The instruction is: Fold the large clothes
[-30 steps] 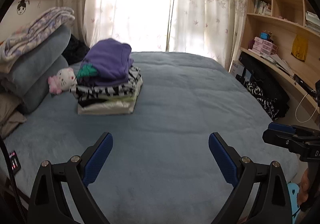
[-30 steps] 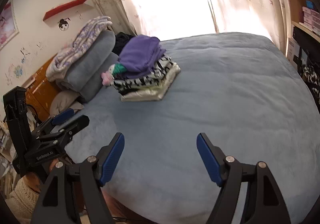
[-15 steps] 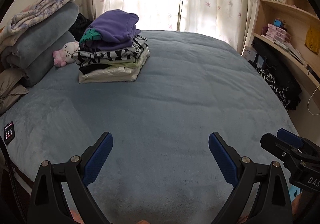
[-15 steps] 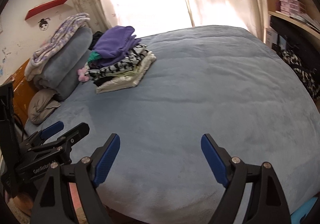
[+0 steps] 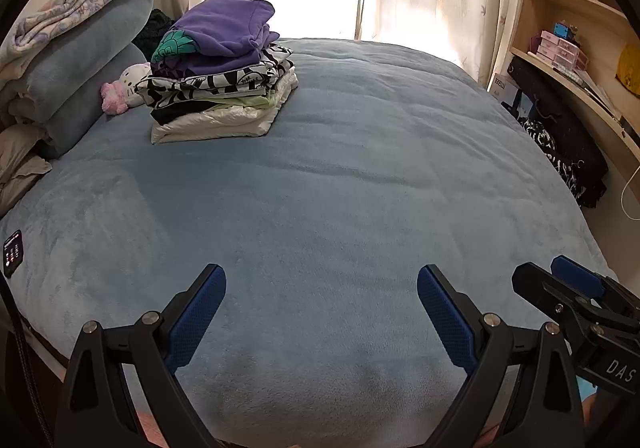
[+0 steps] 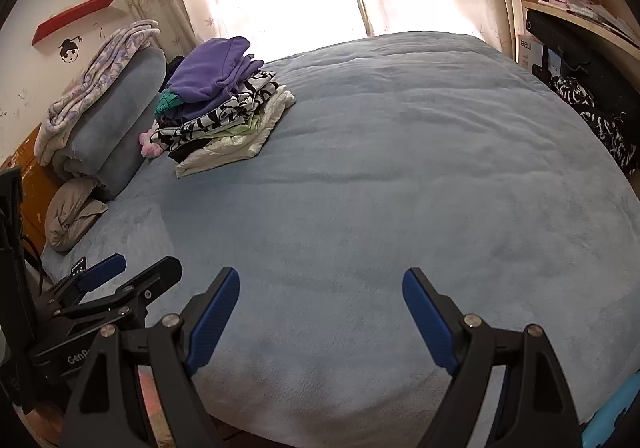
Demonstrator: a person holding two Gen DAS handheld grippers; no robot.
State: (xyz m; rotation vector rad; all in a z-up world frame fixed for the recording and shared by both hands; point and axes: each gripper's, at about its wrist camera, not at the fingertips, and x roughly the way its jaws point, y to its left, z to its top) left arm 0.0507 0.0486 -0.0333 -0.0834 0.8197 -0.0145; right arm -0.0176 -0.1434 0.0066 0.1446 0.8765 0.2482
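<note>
A stack of folded clothes (image 5: 224, 88) (image 6: 224, 108) sits at the far left of the blue-blanketed bed (image 5: 340, 176) (image 6: 380, 176), with a purple garment (image 5: 224, 28) on top. My left gripper (image 5: 321, 274) hangs open over the near edge of the bed, nothing between its blue pads. My right gripper (image 6: 321, 276) is open as well, also empty, over the same near edge. Each gripper shows in the other's view: the right gripper (image 5: 540, 272) at the lower right, the left gripper (image 6: 146, 262) at the lower left. No loose garment lies near either gripper.
Rolled grey and floral bedding (image 5: 72, 48) and a white plush toy (image 5: 128, 88) lie left of the stack. A small dark remote (image 5: 13, 252) rests at the bed's left edge. Wooden shelves (image 5: 580, 48) and a black patterned garment (image 5: 560, 144) stand along the right.
Both grippers have sunk toward the near edge of the bed and tipped downward. The right gripper's jaws have spread a little wider. The stack has not moved.
</note>
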